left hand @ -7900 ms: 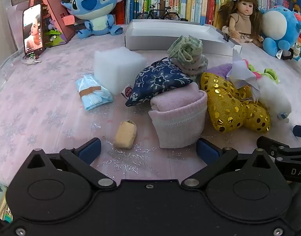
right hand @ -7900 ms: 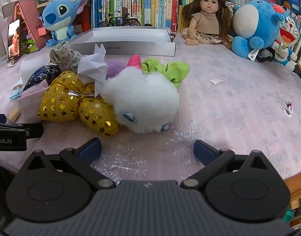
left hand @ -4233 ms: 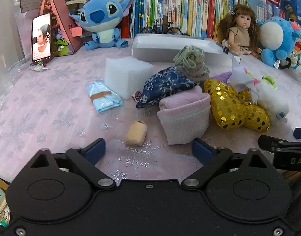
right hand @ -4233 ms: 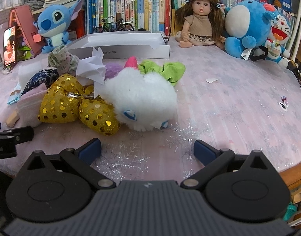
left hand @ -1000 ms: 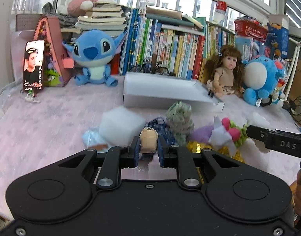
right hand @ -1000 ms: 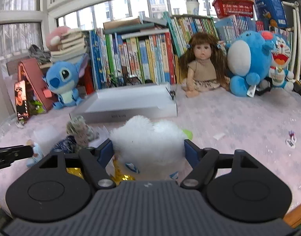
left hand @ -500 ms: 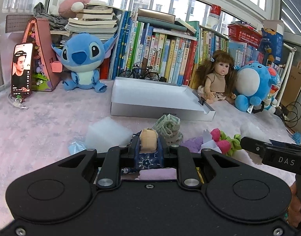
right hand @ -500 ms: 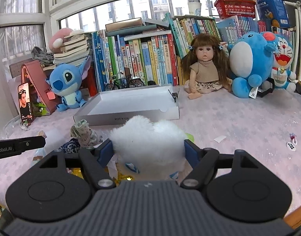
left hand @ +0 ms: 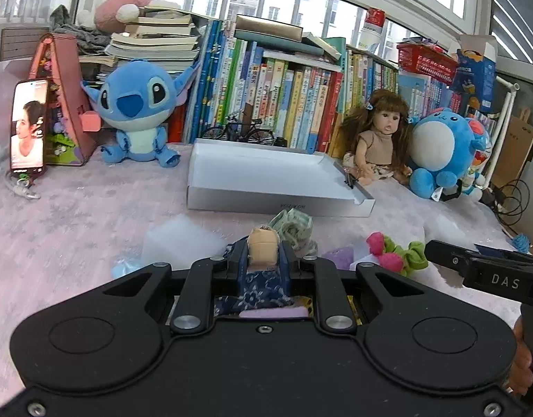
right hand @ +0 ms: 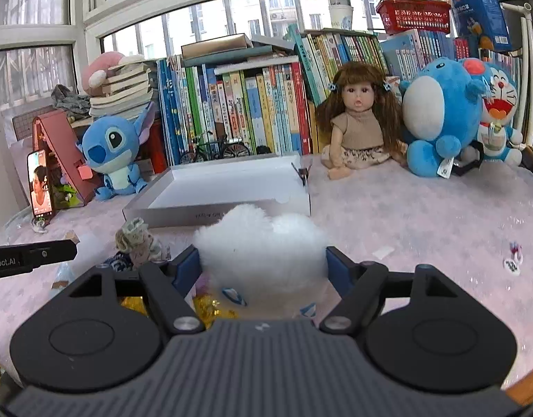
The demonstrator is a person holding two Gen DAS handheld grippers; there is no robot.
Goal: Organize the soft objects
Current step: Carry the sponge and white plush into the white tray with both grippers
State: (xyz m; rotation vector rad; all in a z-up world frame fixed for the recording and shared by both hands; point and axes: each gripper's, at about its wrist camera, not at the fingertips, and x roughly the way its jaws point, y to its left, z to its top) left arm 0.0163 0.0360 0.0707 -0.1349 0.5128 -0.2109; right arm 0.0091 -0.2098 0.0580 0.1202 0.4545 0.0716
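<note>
Left gripper (left hand: 263, 259) fingers clamped on tan sponge (left hand: 263, 249), pinched between pads. Right gripper (right hand: 263, 266) fingers clamped on white fluffy toy (right hand: 261, 248), toy filling gap.

Left gripper (left hand: 263, 255) jaws clamped narrow, right gripper (right hand: 263, 267) jaws wide, both gripping, angled slightly downward

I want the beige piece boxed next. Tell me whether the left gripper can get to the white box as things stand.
Probably yes. The left gripper is shut on the small beige soft piece, and the open white box lies straight ahead. Only the green crumpled cloth sits low between them, easy to pass over.
</note>
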